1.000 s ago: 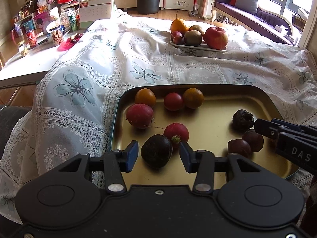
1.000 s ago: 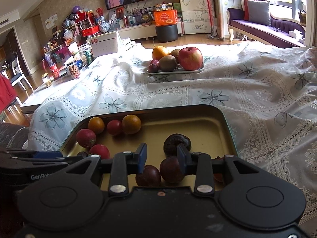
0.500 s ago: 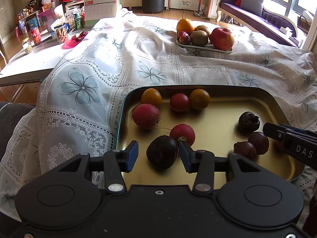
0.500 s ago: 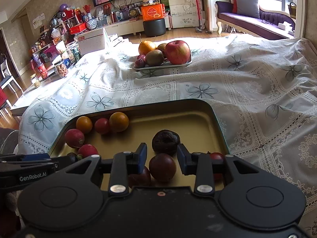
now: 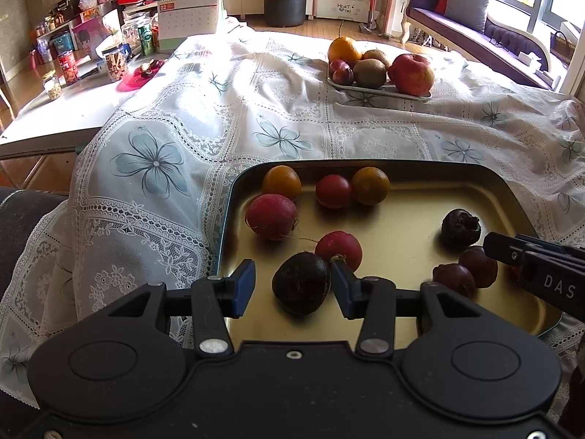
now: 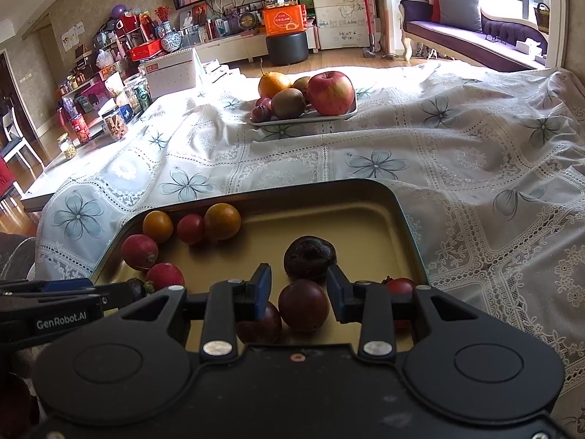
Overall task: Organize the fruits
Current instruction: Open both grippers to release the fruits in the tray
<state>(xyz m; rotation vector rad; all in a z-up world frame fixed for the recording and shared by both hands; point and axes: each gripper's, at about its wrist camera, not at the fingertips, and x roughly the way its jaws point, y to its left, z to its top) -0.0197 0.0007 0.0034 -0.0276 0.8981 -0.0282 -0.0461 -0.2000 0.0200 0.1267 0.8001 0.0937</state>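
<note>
Left wrist view: the left gripper (image 5: 292, 287) hangs low over the near edge of the gold tray (image 5: 409, 216), its blue-padded jaws spread apart. A dark round fruit (image 5: 301, 283) lies between them, closer to the right-hand pad and perhaps touching it, with a clear gap to the left-hand pad. Just behind it sits a red radish (image 5: 339, 250); a larger radish (image 5: 271, 216) lies toward the tray's left edge. Along the far edge run an orange fruit (image 5: 281, 183), a red tomato (image 5: 333, 191) and a second orange fruit (image 5: 370, 186). At the right edge the right gripper's tip (image 5: 530, 259) reaches in beside three dark fruits.

Right wrist view: the right gripper (image 6: 299, 294) hovers over the tray's near right corner, jaws parted. A dark purple plum (image 6: 303, 305) rests on the tray between the pads, touching neither as far as can be seen. Another dark plum (image 6: 259, 325) lies just left of it, partly under the left-hand finger. A wrinkled dark fruit (image 6: 310, 258) sits just beyond the pads. A small red tomato (image 6: 400, 287) peeks out behind the right-hand finger. Farther across the tablecloth (image 6: 438, 153) stands a plate of fruit (image 6: 303, 119).
</note>
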